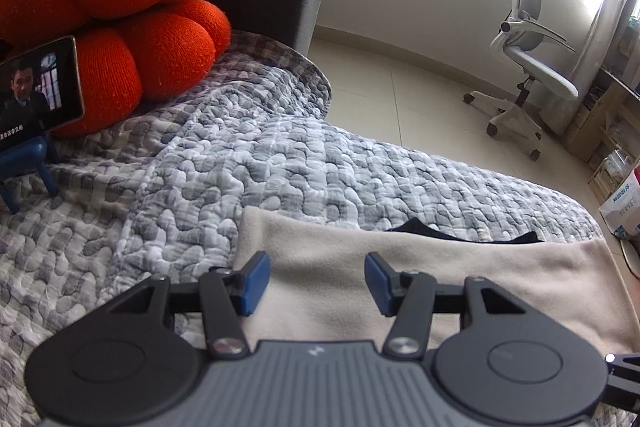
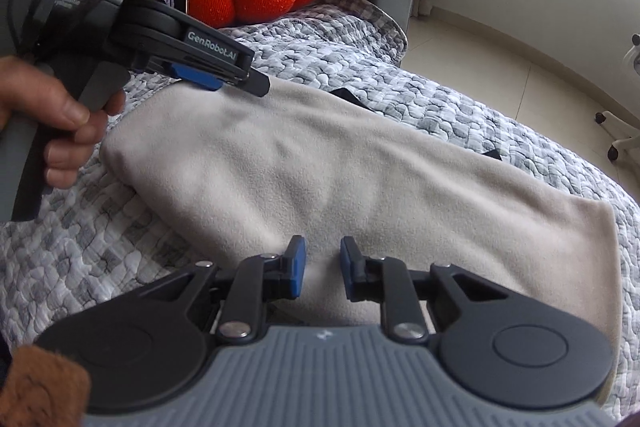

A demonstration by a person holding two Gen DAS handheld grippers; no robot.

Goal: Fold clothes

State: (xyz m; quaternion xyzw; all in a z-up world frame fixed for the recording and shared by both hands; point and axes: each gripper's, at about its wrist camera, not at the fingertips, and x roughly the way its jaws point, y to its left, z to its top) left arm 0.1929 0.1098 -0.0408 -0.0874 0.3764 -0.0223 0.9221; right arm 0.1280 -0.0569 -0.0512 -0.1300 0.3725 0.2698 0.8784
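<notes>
Beige garment (image 2: 320,163) lying folded on quilt (image 1: 200,163).
Dark cloth (image 1: 464,230) peeking out, mostly hidden; left gripper (image 1: 316,281) and right gripper (image 2: 322,267) hovering released, grasping nothing.

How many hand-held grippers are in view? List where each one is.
2. The right hand-held gripper hovers over the near edge of the beige garment, jaws apart, nothing between them. The left hand-held gripper, held by a hand, is over the garment's far left corner, jaws apart.

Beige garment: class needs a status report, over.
Left gripper open, right gripper open, both empty. Beige garment folded, flat on quilt. Nothing in the way.
</notes>
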